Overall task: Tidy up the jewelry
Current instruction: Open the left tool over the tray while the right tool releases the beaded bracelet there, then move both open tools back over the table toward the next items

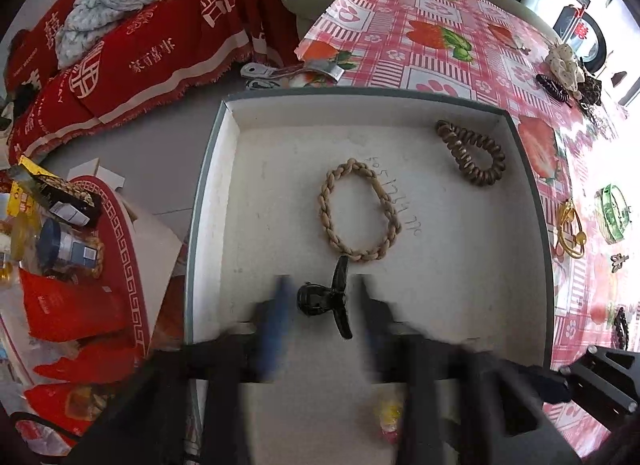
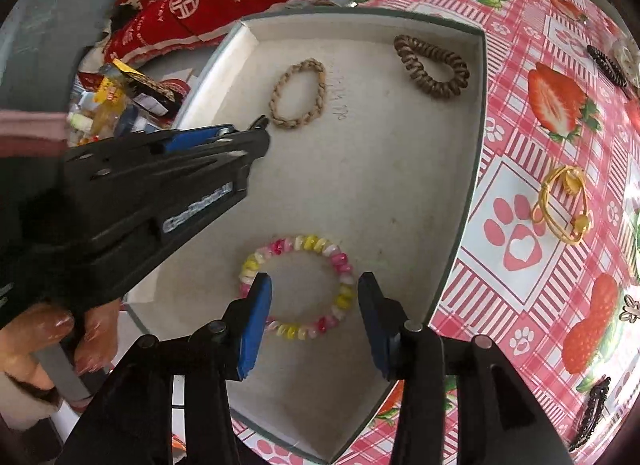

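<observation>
Right gripper (image 2: 314,305): jaws apart, holding nothing, poised over the pink, yellow and white spiral bracelet (image 2: 298,285) lying on the floor of the white box (image 2: 400,193). Left gripper (image 1: 322,301): jaws apart, blurred; the black hair claw (image 1: 324,299) sits between them, contact not discernible. Just beyond lies the beige braided band (image 1: 358,211); the brown spiral hair tie (image 1: 470,153) occupies the far corner. Outside the box, a yellow hair tie (image 2: 562,205) rests on the strawberry tablecloth (image 2: 520,137).
</observation>
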### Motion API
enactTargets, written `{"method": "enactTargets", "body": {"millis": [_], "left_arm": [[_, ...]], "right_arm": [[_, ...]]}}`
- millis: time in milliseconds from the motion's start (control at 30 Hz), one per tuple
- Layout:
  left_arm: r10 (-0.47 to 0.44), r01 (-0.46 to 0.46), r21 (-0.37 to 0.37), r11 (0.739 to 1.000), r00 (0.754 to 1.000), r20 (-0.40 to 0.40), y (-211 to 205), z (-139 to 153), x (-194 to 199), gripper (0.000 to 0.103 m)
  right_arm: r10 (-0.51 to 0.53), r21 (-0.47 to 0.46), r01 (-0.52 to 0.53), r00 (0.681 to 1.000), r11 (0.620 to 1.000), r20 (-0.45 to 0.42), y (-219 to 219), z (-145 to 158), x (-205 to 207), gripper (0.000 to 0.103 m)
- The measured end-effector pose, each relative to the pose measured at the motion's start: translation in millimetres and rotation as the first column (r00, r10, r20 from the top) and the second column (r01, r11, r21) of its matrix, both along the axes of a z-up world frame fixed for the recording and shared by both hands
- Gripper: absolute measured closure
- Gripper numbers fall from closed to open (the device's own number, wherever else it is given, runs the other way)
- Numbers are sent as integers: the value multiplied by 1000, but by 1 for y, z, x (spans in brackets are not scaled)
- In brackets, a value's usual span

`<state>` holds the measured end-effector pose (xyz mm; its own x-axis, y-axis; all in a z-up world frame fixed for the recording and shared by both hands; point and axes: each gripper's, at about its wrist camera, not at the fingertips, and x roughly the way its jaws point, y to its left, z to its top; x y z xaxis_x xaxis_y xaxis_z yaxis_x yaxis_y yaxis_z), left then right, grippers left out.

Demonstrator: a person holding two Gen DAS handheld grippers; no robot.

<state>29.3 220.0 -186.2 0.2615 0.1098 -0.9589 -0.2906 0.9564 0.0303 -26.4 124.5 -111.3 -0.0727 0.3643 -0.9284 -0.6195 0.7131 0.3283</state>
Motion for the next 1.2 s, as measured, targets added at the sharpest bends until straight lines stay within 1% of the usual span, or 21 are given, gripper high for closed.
{"method": "enactTargets", "body": {"millis": [33,67,100,367,400,433,467,600,667,700,733,900,1100,1200], "left_arm": [[10,-11,7,1000,1000,18,1,3,-1,20],[16,-16,12,1000,999,38,1,7,-2,20],[13,-13,8,1000,999,40,1,10,-1,20],[18,-19,13,1000,999,30,-2,16,3,20],[17,-17,14,1000,999,32,-4,17,3,12],[16,-16,15,1000,999,32,-6,18,3,2],[17,-18,22,1000,999,34,-8,20,3,0],[-18,17,24,1000,999,39,-23,28,5,0],[-42,42,19,999,998,36,-33,32,7,0],[-57,56,15,998,998,32,-39,34,9,0],[-68,68,14,998,997,29,-44,35,10,0],[-148,147,19,989,989,20,-79,42,19,0],[-219,219,-17,976,975,27,-121,51,30,0],[-251,250,14,968,968,27,-141,52,35,0]], "right_arm": [[3,8,-3,1000,1000,2,-3,2,0,55],[6,16,-6,1000,1000,4,-7,6,0,55],[6,23,-7,1000,1000,7,-14,10,0,55],[-16,67,16,1000,998,0,-38,32,4,53],[-19,71,19,1000,997,2,-44,36,3,51],[-27,76,27,1000,997,3,-49,39,3,49],[-34,78,34,999,996,4,-54,41,2,48],[-91,81,90,996,993,4,-74,53,0,41],[-126,76,125,992,989,6,-86,57,1,31],[-145,74,144,989,987,6,-89,59,1,23],[-164,73,163,986,984,7,-94,61,1,22],[-275,36,275,961,961,10,-134,62,7,22],[-401,-33,401,916,915,10,-186,50,17,22],[-459,-66,458,889,886,12,-212,45,18,22]]}}
